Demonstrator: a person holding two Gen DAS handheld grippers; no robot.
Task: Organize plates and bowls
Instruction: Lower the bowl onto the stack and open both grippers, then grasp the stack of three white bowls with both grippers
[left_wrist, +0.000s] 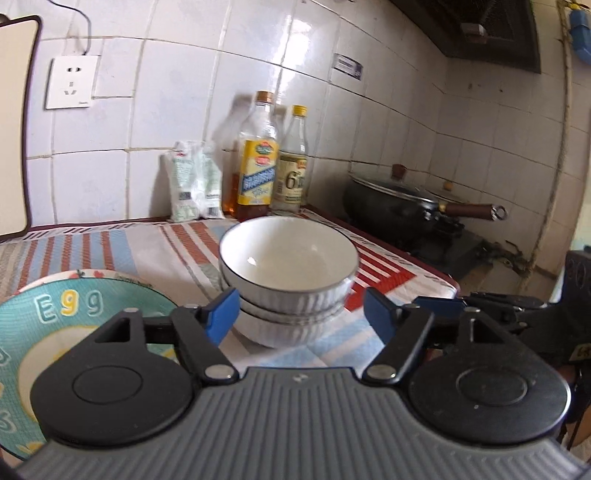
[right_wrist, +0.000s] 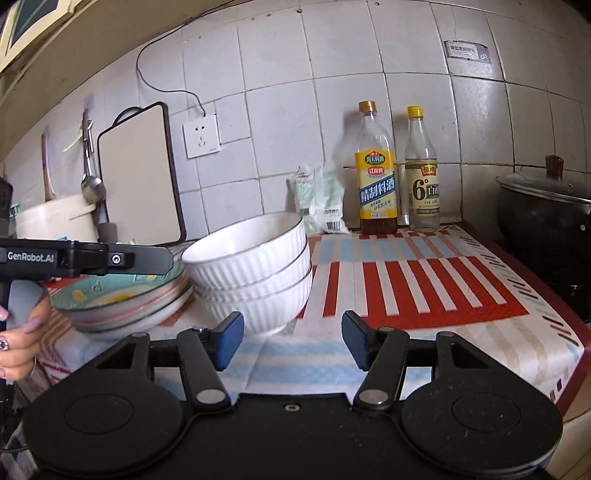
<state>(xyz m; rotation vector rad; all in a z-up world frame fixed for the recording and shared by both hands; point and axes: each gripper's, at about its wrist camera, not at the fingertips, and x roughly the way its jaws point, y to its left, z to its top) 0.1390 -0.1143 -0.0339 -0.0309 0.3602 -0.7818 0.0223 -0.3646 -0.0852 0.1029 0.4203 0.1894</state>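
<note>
- Your left claw (left_wrist: 297, 319) is released, blue pads spread wide, nothing between them.
- Your right claw (right_wrist: 292, 339) is also released and empty.
- Stack of white ribbed ceramic bowls with thin dark rims (left_wrist: 288, 280) sits just ahead of the left claw, centred between its pads. In the right wrist view the same stack (right_wrist: 255, 273) lies ahead and to the left of the right claw.
- Judgement: the left hand is better lined up on the bowls; the right would have to swing left.
- Stack of shallow teal patterned plates with cartoon lettering (left_wrist: 66, 317) is to the left of the bowls, right beside them (right_wrist: 122, 302); whether they touch, cannot tell.
- Both stacks rest on the surface, which is covered by a striped red, white and blue cloth (right_wrist: 424, 284).
- The bowls are round, so no long axis; the glazed rim looks slick, and the top bowl leans slightly.
- Far side: amber liquid bottle with yellow label (right_wrist: 376, 177), clear vinegar bottle (right_wrist: 422, 177), white packet (right_wrist: 321, 199), all well apart from the stacks.
- Task looks nearly done: bowls nested, plates piled.
</note>
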